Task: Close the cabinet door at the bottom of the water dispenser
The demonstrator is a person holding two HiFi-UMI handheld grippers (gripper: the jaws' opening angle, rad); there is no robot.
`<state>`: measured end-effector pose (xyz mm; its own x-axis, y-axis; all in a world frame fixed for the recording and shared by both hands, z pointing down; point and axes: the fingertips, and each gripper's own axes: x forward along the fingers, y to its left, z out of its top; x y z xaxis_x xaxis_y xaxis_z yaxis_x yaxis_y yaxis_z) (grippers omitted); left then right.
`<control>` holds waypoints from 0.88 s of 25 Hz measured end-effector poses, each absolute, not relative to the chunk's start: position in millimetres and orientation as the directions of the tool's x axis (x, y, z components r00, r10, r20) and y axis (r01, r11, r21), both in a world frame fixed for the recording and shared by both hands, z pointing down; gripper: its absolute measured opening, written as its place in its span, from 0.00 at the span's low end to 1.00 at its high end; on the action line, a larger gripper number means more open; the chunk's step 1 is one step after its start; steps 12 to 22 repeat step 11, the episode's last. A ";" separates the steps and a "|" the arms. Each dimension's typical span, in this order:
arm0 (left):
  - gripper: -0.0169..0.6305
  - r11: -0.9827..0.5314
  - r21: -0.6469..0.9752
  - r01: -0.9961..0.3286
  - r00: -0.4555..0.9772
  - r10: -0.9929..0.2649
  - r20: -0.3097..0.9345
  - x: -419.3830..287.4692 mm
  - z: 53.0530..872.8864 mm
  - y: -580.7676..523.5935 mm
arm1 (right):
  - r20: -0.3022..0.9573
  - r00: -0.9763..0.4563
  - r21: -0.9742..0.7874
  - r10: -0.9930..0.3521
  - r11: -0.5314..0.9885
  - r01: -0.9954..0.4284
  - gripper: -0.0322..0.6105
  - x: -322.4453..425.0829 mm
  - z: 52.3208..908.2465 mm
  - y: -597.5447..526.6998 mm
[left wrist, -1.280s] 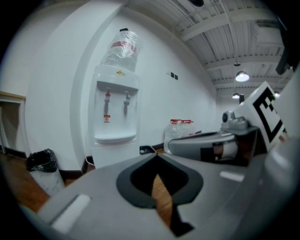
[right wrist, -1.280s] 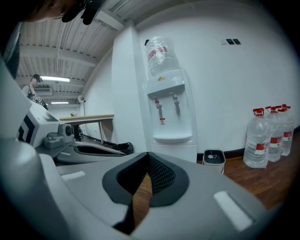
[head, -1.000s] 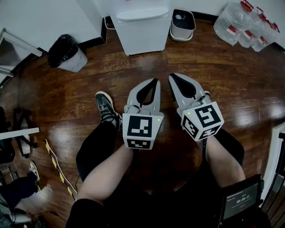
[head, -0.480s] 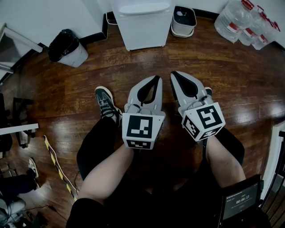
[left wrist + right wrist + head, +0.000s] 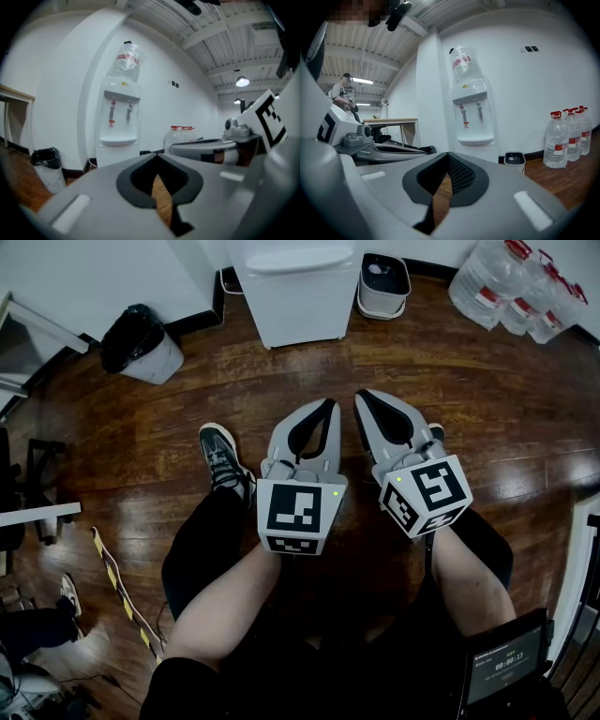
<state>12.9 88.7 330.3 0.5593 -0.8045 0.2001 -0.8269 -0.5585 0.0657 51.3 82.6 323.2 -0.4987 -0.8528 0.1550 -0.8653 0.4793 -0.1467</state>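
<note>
Both grippers are pressed together on nothing. The left gripper (image 5: 323, 411) and the right gripper (image 5: 364, 399) sit side by side in the middle of the head view, tips pointing up the frame. In each gripper view I see the pads meeting, with only floorboards showing through the slot behind them.

Across the last second hardly anything has shifted. The grippers hold the same central spot and their jaws have stayed closed. The background has slid slightly toward the top edge, which I take for a nod of the head rather than an approach.

The wooden floor (image 5: 487, 399) fills most of the frame. A broad stretch of it lies between the tips and the water dispenser (image 5: 302, 296) at top centre, so I am well apart from it.

Its cabinet door (image 5: 305, 322) is the lower front panel. From this steep angle it looks flush, with no leaf swinging out, though I cannot make out a seam. In both gripper views the gripper body hides most of that panel. By my reading the door lies shut, and the stillness fits simply standing back from it.

Spare water bottles (image 5: 511, 287) crowd the upper right, and a black-lined bin (image 5: 141, 348) stands at upper left. A small white bin (image 5: 384, 287) is just right of the dispenser, and a shoe (image 5: 223, 465) sits left of centre.
</note>
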 end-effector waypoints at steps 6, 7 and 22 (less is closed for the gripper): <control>0.06 -0.561 0.063 -0.825 0.561 -0.801 0.210 15.7 333.9 90.3 | 0.156 -0.500 -0.161 -0.852 0.477 -0.864 0.06 52.7 324.5 83.1; 0.06 -0.562 0.062 -0.825 0.561 -0.800 0.212 15.8 334.5 90.5 | 0.156 -0.500 -0.162 -0.852 0.477 -0.864 0.06 52.8 324.6 83.2; 0.06 -0.561 0.060 -0.825 0.560 -0.800 0.216 15.6 336.4 90.3 | 0.155 -0.500 -0.162 -0.852 0.477 -0.864 0.06 52.4 325.0 82.1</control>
